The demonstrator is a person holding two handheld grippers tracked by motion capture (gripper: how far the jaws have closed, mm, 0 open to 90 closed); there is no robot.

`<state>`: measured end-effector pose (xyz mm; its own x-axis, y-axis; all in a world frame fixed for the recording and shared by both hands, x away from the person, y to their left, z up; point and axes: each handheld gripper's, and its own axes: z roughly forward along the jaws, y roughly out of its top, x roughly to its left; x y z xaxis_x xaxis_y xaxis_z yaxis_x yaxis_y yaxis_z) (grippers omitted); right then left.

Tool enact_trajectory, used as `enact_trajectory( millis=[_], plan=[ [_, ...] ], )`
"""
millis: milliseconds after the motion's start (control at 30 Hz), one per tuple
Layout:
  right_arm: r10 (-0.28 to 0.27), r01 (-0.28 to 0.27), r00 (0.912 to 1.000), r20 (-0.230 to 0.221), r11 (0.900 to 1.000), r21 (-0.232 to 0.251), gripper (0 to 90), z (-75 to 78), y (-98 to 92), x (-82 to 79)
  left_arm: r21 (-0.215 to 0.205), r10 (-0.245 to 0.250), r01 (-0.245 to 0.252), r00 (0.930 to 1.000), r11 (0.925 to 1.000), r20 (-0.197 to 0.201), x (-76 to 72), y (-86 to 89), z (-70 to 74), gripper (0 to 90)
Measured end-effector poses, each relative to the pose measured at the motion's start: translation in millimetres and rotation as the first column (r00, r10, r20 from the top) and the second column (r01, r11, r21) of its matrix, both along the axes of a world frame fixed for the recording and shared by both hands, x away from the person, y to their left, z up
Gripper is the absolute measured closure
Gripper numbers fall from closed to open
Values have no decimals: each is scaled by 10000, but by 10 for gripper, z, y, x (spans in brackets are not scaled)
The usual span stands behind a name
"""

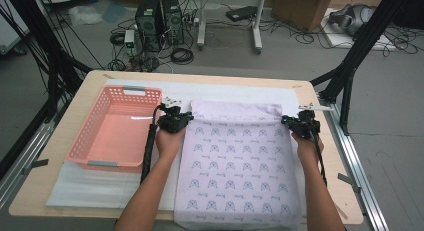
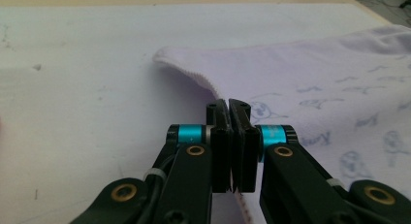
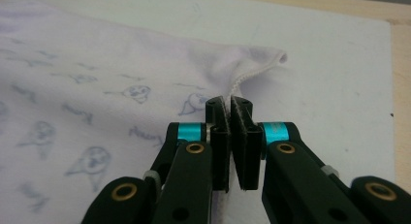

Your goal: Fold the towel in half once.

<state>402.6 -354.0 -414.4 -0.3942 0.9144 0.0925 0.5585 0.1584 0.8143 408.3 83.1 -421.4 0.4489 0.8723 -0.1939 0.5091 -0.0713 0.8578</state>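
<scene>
Cloth [image 1: 239, 163]: pale lilac, printed with rows of small grey-blue figures, spread flat on the right half of a white mat [image 1: 90, 188], near hem hanging just over the near table [image 1: 60, 141] edge, far hem reaching past mid-table. Lying between two forearms entering from the near side. Left gripper [image 1: 186, 119] at the cloth's far left corner, jaws pressed together on the stitched left edge; seen close in the left gripper view [image 2: 229, 118], pads clamped on the hem with the fabric running out between them, the corner [image 2: 167, 56] curling up just beyond the tips. Right gripper [image 1: 288, 121] at the far right corner, likewise clamped on the right edge; in the right gripper view [image 3: 229, 118], jaws closed tight on the seam, white stitching visible at the pads, the corner [image 3: 271, 59] bunched and lifted a little past the tips. Both hands roughly level with each other, one on each side of the cloth, black cables trailing back along the arms. Far hem slightly puckered between the two grips. To the left, just beside the left hand, a pink basket [image 1: 95, 123] with perforated walls, sitting on the mat, apart from the cloth. Beyond the table's far edge, grey floor with two black computer towers [image 1: 159, 21], tangled cables, a white stand's legs, and cardboard boxes [image 1: 305, 6] at far right.
</scene>
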Motion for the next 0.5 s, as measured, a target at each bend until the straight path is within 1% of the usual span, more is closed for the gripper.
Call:
enact_trajectory(
  millis=[67,133,167,233,333,400,467,500],
  plan=[
    [207,-208,9997,144,9998,65,864,46,-1,-70,-36,-152,152,9999,9999,72,-43,11,56,873],
    [356,-359,9991,241,9993,93,864,83,-12,-151,176,-282,279,9995,9995,131,-85,34,101,873],
    [378,-384,9989,282,9991,197,863,97,-21,-192,112,-354,353,9993,9993,78,-106,53,119,873],
    [548,-552,9978,368,9984,124,862,115,-47,-271,-47,-476,477,9988,9989,98,-171,69,158,873],
    [650,-664,9964,535,9975,235,860,151,-82,-411,-21,-878,878,9960,9961,135,-321,73,199,873],
    [760,-776,9950,653,9967,229,860,166,-100,-513,122,-1163,1161,9931,9932,125,-426,75,196,873],
    [831,-852,9941,704,9960,279,860,168,-113,-614,1,-1262,1263,9918,9920,192,-534,88,183,873],
    [866,-889,9937,705,9956,307,860,161,-119,-664,28,-1346,1346,9906,9909,238,-580,98,178,873]
  ],
)
